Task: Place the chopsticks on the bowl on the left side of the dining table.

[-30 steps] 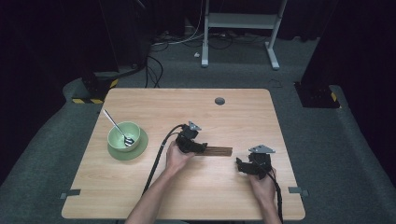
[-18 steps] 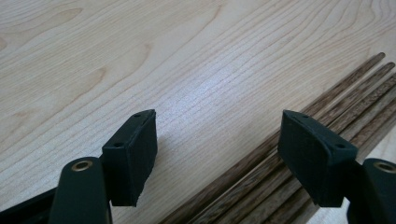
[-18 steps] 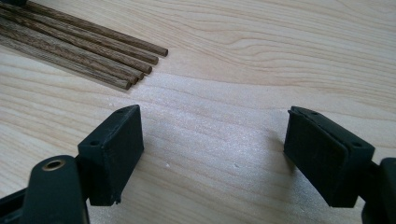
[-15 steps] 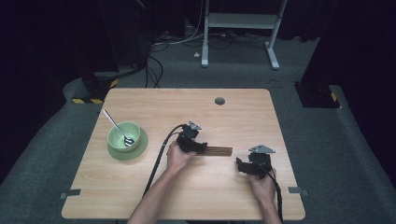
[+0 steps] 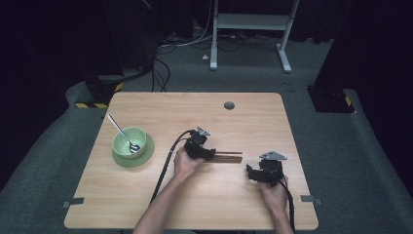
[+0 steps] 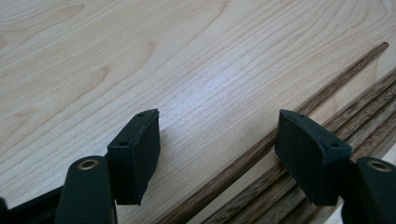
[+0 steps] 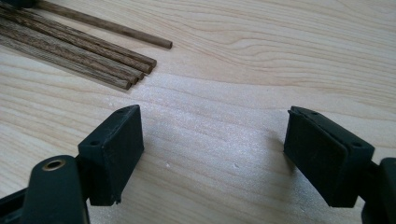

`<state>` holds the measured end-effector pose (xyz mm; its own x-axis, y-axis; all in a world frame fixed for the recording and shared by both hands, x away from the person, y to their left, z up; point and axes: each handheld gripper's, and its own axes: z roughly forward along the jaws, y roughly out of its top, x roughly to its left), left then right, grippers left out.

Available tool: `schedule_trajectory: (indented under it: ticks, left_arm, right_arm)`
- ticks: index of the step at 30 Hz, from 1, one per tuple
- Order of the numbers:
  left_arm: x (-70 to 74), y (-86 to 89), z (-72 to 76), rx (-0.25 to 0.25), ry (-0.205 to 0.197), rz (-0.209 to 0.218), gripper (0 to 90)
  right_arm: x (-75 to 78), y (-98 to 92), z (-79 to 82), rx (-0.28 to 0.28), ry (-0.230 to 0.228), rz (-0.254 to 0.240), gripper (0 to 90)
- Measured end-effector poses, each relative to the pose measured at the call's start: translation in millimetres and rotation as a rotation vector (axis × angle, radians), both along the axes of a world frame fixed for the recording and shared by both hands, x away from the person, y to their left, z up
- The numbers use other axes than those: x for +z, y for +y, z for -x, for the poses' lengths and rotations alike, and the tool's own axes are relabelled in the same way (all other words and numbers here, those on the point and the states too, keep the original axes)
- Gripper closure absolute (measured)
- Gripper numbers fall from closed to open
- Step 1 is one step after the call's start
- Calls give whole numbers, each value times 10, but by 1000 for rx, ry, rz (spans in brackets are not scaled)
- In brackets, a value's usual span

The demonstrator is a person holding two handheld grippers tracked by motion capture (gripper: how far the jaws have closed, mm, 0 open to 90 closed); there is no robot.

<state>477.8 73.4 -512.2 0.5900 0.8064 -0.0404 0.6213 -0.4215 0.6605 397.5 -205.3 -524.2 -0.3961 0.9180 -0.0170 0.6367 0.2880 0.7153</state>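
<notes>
No writing or brand could be read anywhere.

Nearest the person, the right gripper [image 5: 252, 174] sat toward the table's [image 5: 204, 209] 5 o'clock corner, jaws wide apart with bare wood between them; in the right gripper view the pads stood well clear of everything, the chopstick ends at about 10 o'clock from them.

Just beyond, near the table's middle, the left gripper [image 5: 210, 154] pointed toward 3 o'clock over the chopsticks [image 5: 229, 157], a small bundle of dark wooden sticks lying flat and running toward 3 o'clock. Its jaws were wide and had just been closing a little. In the left gripper view, 1 chopstick [image 6: 261, 147] lay apart from the rest, passing between the pads close to the right one, with neither pad pressing on it; the others lay under and beyond that right pad.

At 9 o'clock, well apart, a green bowl [image 5: 127, 140] on a green saucer [image 5: 146, 154] held a spoon [image 5: 122, 132], near the left edge.

At 12 o'clock lay open tabletop, with a round grommet [image 5: 229, 105] close to the far edge.
</notes>
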Motion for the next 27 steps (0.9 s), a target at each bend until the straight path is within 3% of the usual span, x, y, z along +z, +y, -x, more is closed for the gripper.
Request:
schedule_trajectory:
  ticks: [16, 27]
  left_arm:
    - [13, 42, -47, -8, -20, -42, 435]
    - [31, 148, -125, 7, -7, -51, 508]
  right_arm:
    - [0, 0, 1, 2, -1, 1, 197]
    - [1, 0, 2, 3, -1, 1, 201]
